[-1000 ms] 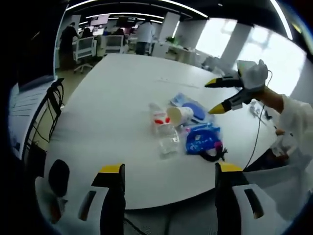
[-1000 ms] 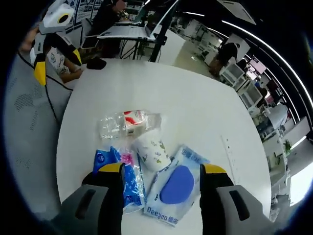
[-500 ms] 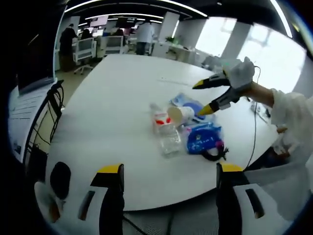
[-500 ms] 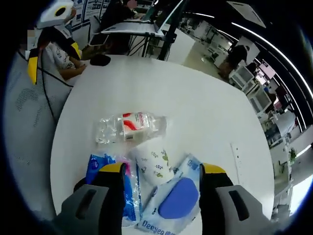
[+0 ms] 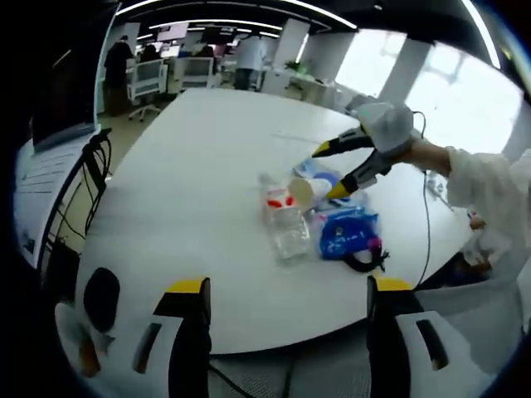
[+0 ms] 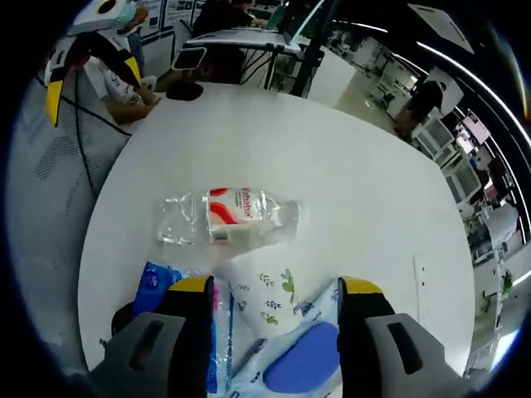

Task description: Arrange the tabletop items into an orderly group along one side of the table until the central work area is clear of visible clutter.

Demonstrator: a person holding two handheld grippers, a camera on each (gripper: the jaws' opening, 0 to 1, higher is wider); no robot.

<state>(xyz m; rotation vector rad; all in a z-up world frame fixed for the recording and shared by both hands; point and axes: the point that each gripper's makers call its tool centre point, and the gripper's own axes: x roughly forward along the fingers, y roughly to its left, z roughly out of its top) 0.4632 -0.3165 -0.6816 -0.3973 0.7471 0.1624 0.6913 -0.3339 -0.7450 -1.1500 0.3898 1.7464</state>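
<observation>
Desk [image 5: 191, 166] is big, white and rounded; our clutter sits bunched together near one curved edge, well inside it, on the side where the right hand reaches in.

Right gripper [image 6: 274, 290] is the nearer one by far. In the right gripper view its jaws stand wide apart, holding nothing, and the paper cup [image 6: 267, 292] lies on its side between the yellow tips, its long axis roughly along the jaws. In the left gripper view the right gripper [image 5: 336, 170] hangs just over the cup [image 5: 300, 192]; we can't tell if it touches. Left gripper [image 5: 286, 286] is wide open too, empty, hanging off the near desk edge, well apart from the cluster.

Count, largest down:
- one clear plastic bottle [image 6: 224, 217] with a red-and-white label, lying flat, long axis crosswise to the right jaws, just beyond the cup
- two blue wipe packs: one [image 6: 294, 365] under the right-hand jaw, one [image 6: 158, 286] by the left-hand jaw
- one paper cup
- one dark looped thing [image 5: 362, 259] beside a blue pack, too small to identify

We'd judge the cup the next pick; closing across its soft wall may crush it.
</observation>
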